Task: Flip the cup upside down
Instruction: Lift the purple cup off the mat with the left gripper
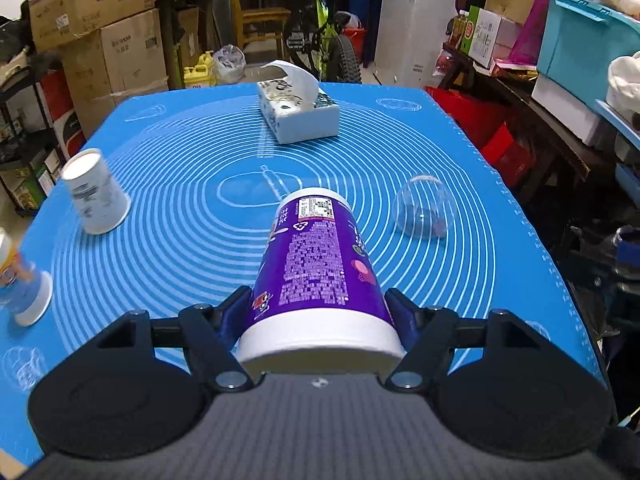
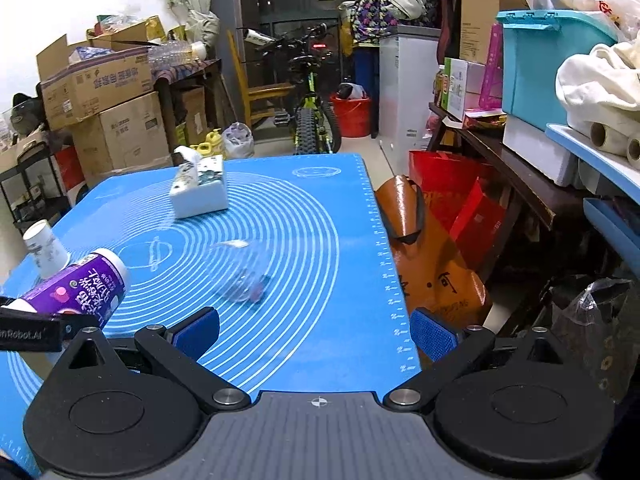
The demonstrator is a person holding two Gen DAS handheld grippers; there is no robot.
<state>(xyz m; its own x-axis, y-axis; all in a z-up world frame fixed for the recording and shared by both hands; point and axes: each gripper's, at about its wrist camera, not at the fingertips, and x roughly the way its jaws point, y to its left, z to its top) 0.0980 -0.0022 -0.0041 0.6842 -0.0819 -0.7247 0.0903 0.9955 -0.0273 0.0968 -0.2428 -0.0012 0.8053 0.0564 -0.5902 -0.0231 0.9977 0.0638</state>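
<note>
Nearest in the left wrist view: left gripper, jaws pinching the purple cup close to its wide white end, cup lying along the jaws with the narrower end pointing away, above the blue mat. Seems to be the middle of the flip: cup gripped and tilted, not yet standing. Next move probably needs a wrist turn until the open end faces down, then a gentle lowering on bare mat. Around: white paper cup far left, another small cup at the left edge, clear dome lid to the right, tissue box behind; none directly under the cup.

Nearest in the right wrist view: right gripper, jaws spread wide, holding nothing, over the desk edge. Purple cup visible at far left, well apart. Clear lid blurred ahead, tissue box beyond.
</note>
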